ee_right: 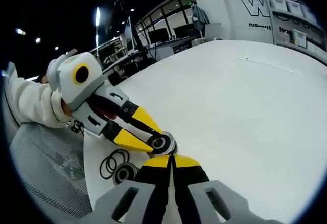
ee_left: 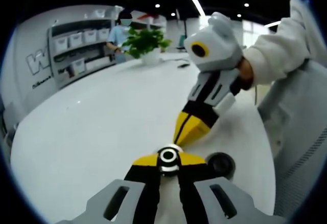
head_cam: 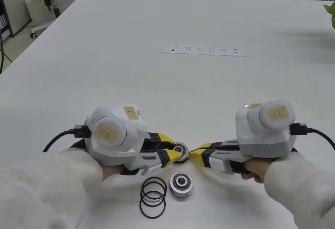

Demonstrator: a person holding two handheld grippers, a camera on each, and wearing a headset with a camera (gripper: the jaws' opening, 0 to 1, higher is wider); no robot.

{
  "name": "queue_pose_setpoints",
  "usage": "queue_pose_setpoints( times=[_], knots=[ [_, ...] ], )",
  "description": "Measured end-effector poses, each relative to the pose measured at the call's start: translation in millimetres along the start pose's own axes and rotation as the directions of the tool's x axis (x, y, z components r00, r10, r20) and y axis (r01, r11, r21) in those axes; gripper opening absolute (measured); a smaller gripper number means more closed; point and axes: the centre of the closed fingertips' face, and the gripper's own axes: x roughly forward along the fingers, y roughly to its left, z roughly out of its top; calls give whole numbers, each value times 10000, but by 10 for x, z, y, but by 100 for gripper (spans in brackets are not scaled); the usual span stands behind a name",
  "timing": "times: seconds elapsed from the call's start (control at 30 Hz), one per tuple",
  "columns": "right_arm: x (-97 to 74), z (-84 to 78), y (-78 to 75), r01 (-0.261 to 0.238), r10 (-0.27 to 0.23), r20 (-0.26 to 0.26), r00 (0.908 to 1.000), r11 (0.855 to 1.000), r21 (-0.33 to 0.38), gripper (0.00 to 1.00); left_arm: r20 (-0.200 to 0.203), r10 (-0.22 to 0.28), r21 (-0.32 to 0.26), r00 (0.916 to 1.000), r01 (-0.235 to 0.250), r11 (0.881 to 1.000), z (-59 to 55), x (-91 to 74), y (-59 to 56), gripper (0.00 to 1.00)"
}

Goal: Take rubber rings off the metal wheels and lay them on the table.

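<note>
Head view: the left claw (head_cam: 172,155) is clamped on a small silver metal wheel (head_cam: 180,149), hub face turned upward. The right claw (head_cam: 193,152), jaws pressed together, touches its rim. A second wheel (head_cam: 181,183) lies flat, hole up, on the white surface (head_cam: 157,82) beside three black rubber rings (head_cam: 153,195). The tan stickers (head_cam: 106,133) on the claws are too blurred to read.

One metal wheel (head_cam: 180,150) sits clamped in the left hand-held gripper (head_cam: 172,153). Another wheel (head_cam: 181,183) lies flat near the counter's (head_cam: 157,93) front edge, three black rubber rings (head_cam: 153,195) overlapping beside it.
</note>
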Motion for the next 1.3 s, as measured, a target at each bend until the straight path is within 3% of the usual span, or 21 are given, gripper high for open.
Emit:
queue_pose_setpoints(
  times=[0.13,1.3],
  knots=[
    [-1,54,16,-126,117,268,9996,9993,345,0,-7,0,-20,10000,0,10000,0,1,-2,13],
    [19,153,123,-372,362,415,9985,9990,238,0,-23,70,10,10000,-70,10000,-2,8,2,13]
  ],
)
